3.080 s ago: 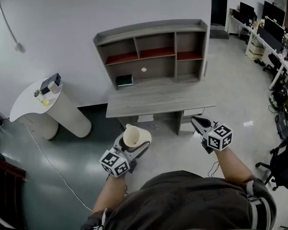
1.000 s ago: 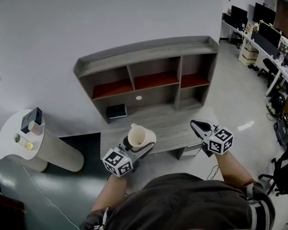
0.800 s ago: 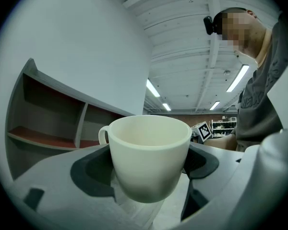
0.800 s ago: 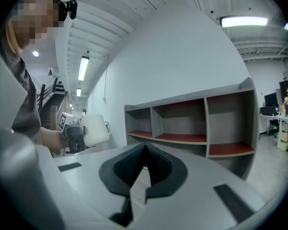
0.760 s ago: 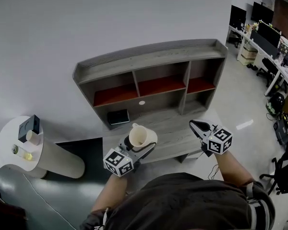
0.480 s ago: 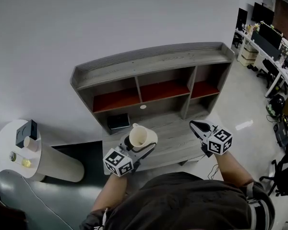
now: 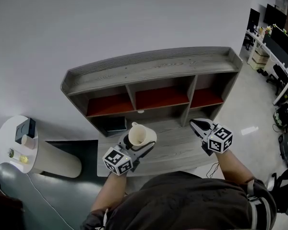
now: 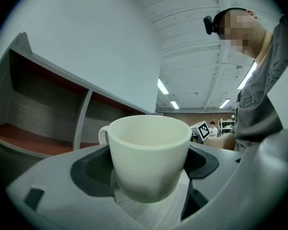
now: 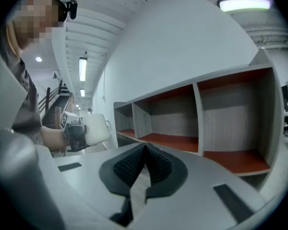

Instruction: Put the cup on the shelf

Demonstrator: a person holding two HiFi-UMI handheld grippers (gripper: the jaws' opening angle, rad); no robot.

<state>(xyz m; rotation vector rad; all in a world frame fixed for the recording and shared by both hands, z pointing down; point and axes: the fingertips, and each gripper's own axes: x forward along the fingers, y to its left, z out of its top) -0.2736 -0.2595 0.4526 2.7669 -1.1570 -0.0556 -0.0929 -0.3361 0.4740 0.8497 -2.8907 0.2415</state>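
A cream cup (image 7: 140, 136) (image 8: 149, 155) with a small handle sits upright between the jaws of my left gripper (image 7: 136, 146), which is shut on it above the desk's front part. The cup also appears in the right gripper view (image 9: 96, 129). The grey shelf unit (image 7: 153, 66) with red-floored compartments (image 7: 162, 98) stands on the desk against the wall, just beyond the cup. My right gripper (image 7: 200, 125) (image 9: 145, 157) is shut with nothing in it, hovering over the desk's right side, level with the lower shelf row.
A grey desk (image 7: 175, 150) carries the shelf unit; a dark book (image 7: 114, 125) lies in its lower left bay. A white rounded counter (image 7: 19, 145) with small items stands at the left. Office desks and chairs (image 7: 278, 56) fill the far right.
The shelf unit and desk have come nearer and larger in the head view as I walked up. The cup stays held in the left gripper; the right gripper stays shut.
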